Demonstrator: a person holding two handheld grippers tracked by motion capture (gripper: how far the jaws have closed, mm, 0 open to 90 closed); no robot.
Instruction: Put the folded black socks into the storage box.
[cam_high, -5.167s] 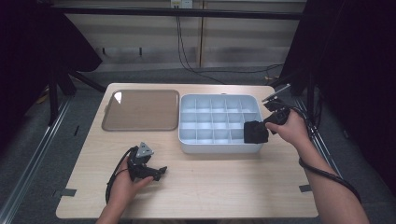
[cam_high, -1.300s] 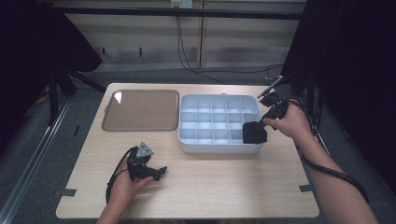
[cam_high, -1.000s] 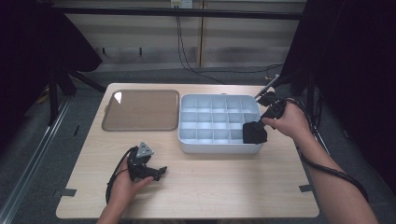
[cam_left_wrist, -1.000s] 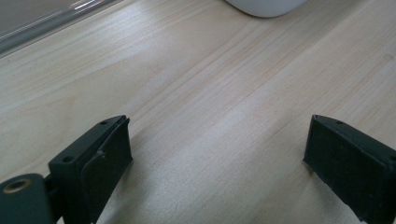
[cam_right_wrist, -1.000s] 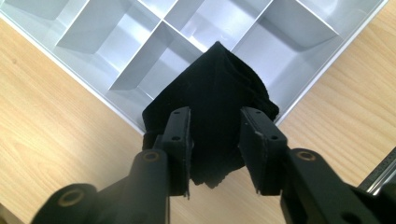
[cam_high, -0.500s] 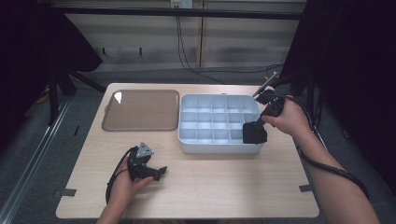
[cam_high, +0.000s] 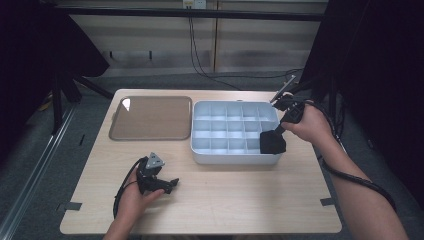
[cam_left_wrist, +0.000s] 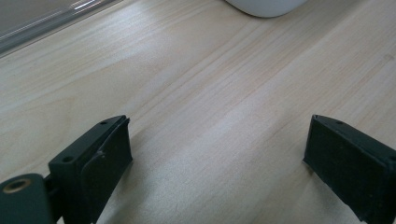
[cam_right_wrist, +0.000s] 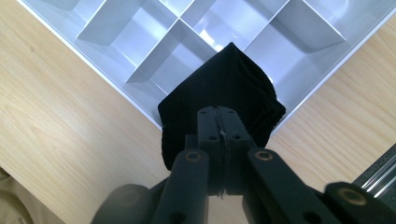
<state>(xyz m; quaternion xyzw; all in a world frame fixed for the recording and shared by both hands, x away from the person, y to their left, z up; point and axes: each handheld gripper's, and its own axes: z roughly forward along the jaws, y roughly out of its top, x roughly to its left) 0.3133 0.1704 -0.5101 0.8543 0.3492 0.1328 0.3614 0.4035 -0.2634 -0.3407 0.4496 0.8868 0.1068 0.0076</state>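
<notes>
The right gripper (cam_right_wrist: 219, 116) has just been closing, and its jaws now meet tight on the black folded cloth (cam_right_wrist: 224, 88), which sticks out straight ahead of them over the near corner of the white compartment tray (cam_right_wrist: 140, 28). The left gripper (cam_high: 165, 184), well apart from the cloth, rests on the wooden table (cam_left_wrist: 210, 93), jaws spread wide and empty

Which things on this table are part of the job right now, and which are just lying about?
In the job:
- black cloth
- right gripper, shut on the cloth
- white compartment tray

Lying about:
- brown tray
- left gripper, open, resting on the table
</notes>
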